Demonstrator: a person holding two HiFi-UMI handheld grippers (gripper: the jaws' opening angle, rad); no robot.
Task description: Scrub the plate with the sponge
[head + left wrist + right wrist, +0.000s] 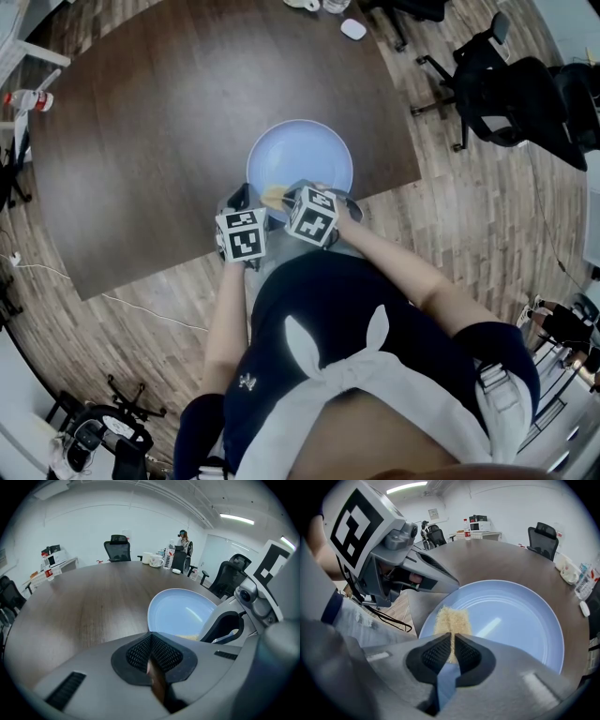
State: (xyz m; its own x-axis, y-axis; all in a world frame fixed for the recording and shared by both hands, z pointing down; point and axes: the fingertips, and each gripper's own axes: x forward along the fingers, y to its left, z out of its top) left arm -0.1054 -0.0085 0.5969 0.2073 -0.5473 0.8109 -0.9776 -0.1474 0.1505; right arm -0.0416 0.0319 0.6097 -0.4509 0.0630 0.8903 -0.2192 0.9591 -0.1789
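A pale blue plate (300,155) (183,611) (511,616) lies on the dark brown table (169,122), close to its near edge. My right gripper (284,195) (453,641) is shut on a yellow sponge (274,197) (452,619). The sponge stands on edge against the plate's near rim; a sliver of it shows in the left gripper view (188,637). My left gripper (242,199) (151,637) (451,586) is shut with nothing between its pads. Its tip sits at the plate's near left rim, beside the sponge.
The table's front edge (375,192) runs just below the plate, with wood floor beyond. Mugs and bottles (161,559) stand at the far end. Black office chairs (502,89) are at the right. A person (183,538) stands far back in the room.
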